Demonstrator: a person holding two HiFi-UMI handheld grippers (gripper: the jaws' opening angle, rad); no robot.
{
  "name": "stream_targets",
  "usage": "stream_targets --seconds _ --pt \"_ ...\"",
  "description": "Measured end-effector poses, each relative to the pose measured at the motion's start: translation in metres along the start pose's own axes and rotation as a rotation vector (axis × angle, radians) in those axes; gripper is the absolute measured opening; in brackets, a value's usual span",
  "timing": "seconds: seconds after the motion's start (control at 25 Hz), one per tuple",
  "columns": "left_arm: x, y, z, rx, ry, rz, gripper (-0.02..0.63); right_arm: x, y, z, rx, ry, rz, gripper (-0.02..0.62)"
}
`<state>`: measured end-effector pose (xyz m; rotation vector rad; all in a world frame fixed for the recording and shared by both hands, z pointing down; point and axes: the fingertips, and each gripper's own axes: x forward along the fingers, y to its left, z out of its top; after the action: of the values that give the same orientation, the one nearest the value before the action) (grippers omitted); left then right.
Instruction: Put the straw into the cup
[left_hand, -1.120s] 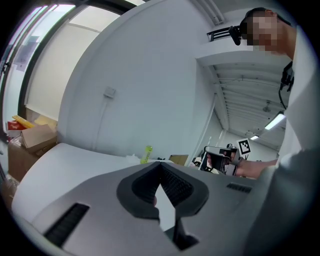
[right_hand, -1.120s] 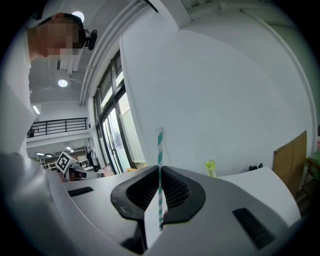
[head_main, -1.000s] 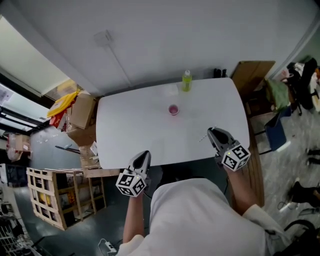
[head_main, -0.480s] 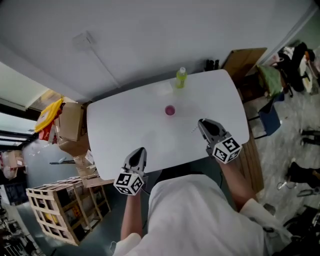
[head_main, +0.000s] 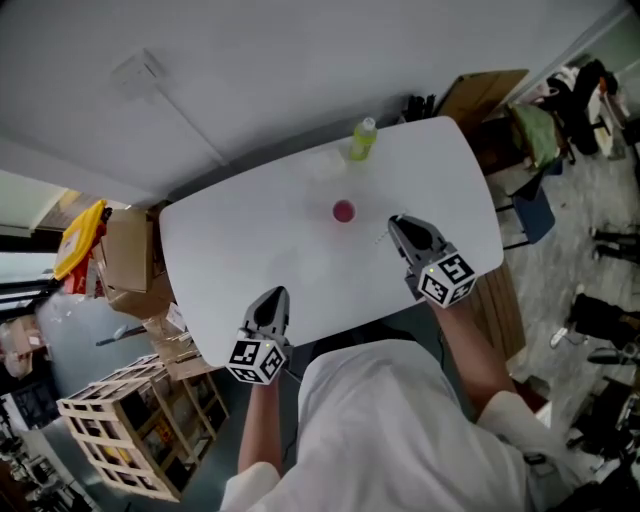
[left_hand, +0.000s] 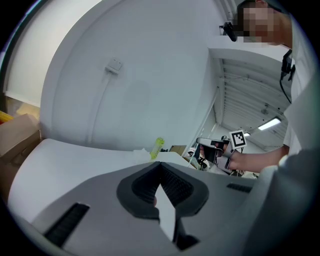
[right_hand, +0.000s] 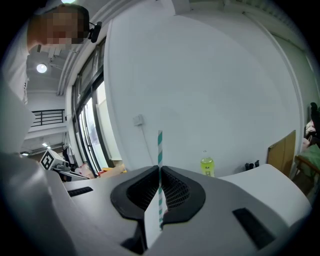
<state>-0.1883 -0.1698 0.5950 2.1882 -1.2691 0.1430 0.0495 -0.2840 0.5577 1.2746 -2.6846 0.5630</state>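
Straw (right_hand: 160, 150) being brought nearer the cup (head_main: 343, 211)
The striped straw is being gripped upright in the right gripper (head_main: 398, 226), now being held closer to the pink cup on the table (head_main: 240, 250) than a second ago. The left gripper (head_main: 274, 297) is being kept closed on nothing at the near edge.

The straw (right_hand: 160, 147) is striped teal and white. The cup (head_main: 343, 211) is pink, the bottle (head_main: 362, 140) yellow-green, the table (head_main: 240, 250) white. The left gripper (head_main: 274, 296) and right gripper (head_main: 398, 222) are grey, with black-and-white square markers.
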Motion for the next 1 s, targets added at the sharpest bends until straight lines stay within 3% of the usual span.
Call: stream_targets --seconds 0.32,0.6,1.0 --pt "0.012 0.026 -0.001 0.003 0.051 -0.027 0.002 0.029 -0.005 -0.01 0.029 0.013 -0.046 0.043" --pt "0.025 0.014 -0.002 -0.091 0.038 -0.052 0.002 0.056 -0.008 -0.017 0.02 0.035 -0.017 0.043" --pt "0.039 0.008 0.007 -0.151 0.013 0.039 0.002 0.104 -0.015 -0.035 0.028 0.091 0.096 0.043"
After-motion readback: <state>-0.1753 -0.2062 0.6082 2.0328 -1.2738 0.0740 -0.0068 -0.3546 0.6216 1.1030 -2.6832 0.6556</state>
